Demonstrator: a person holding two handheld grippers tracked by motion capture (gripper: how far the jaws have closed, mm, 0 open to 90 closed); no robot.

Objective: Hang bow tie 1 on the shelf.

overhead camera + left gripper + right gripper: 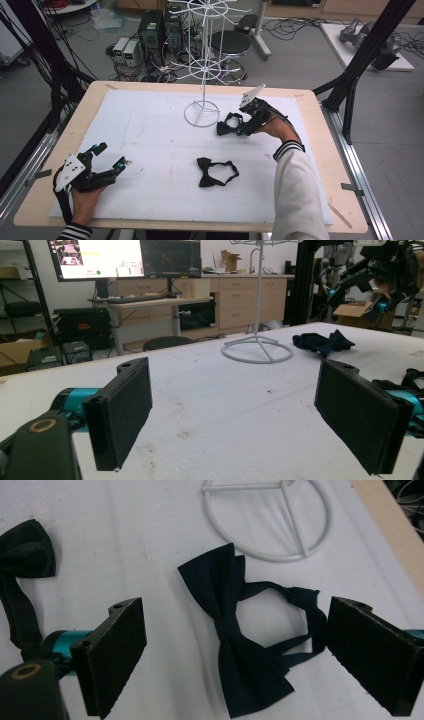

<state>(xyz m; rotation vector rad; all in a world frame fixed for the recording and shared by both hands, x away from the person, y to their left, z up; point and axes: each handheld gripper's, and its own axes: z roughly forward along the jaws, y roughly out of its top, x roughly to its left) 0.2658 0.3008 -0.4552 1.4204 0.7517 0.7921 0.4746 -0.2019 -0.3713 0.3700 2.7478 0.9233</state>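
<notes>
A wooden table covered by a white mat stands in a workshop with computers, cables and a stool on the floor beyond it. A white wire rack rises from a ring base near the far middle of the mat. The right gripper, held in the person's right hand, hovers just right of that base, above a dark navy bow tie; in the right gripper view the tie lies flat on the mat between the two wide-apart jaws, its strap loop reaching toward one pad, with neither pad pressing on it and the rack's ring just beyond. A second, black bow tie lies near the middle of the mat, well apart from the first. The left gripper, in the left hand, is at the near left corner of the mat; in the left gripper view its jaws stand wide apart with nothing between them.
</notes>
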